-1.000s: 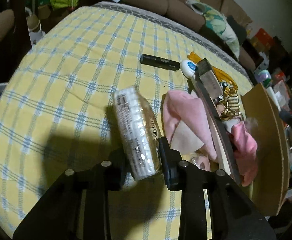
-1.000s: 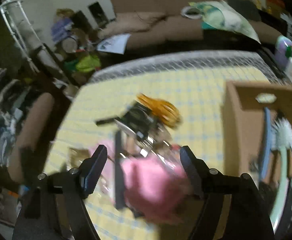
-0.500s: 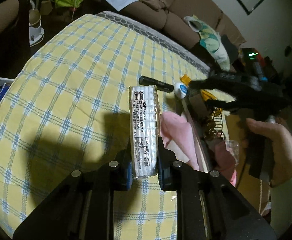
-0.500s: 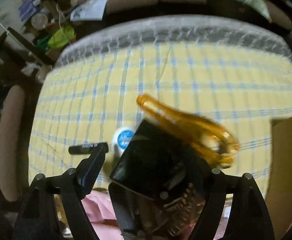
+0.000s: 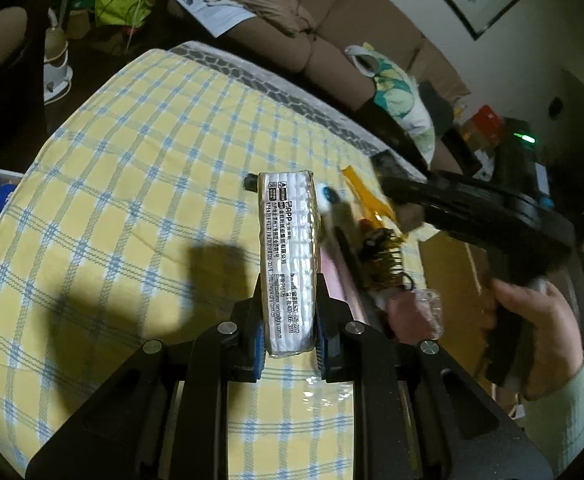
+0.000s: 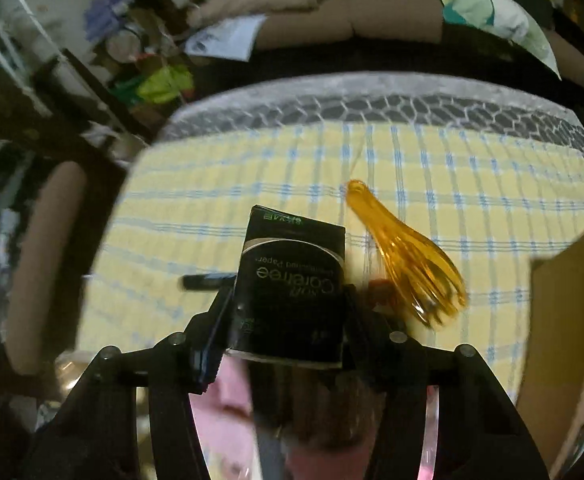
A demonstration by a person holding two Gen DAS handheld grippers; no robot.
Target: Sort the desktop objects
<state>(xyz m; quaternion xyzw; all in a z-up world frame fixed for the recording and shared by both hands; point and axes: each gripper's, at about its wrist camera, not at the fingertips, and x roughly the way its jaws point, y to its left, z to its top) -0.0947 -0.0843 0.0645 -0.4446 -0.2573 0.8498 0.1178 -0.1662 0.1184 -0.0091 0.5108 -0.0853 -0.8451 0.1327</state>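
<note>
My left gripper (image 5: 288, 322) is shut on a white tissue pack in clear wrap (image 5: 289, 256), held on edge above the yellow checked tablecloth (image 5: 132, 208). My right gripper (image 6: 288, 322) is shut on a black tissue pack (image 6: 292, 280), lifted above the cloth; the right gripper also shows in the left wrist view (image 5: 472, 208). An orange plastic comb (image 6: 408, 268) lies just right of the black pack. A black pen (image 6: 208, 281) lies on the cloth behind it.
A brown cardboard box (image 6: 560, 344) stands at the right edge. Pink cloth (image 6: 228, 404) and a long dark strip lie below the right gripper. A metal spring item (image 5: 384, 264) and a white-blue cap (image 5: 328, 196) lie in the pile. A sofa (image 5: 332, 32) is beyond the table.
My left gripper closed on the white tissue pack and raised it upright. My right gripper moved in over the pile, closed on the black tissue pack and lifted it.
</note>
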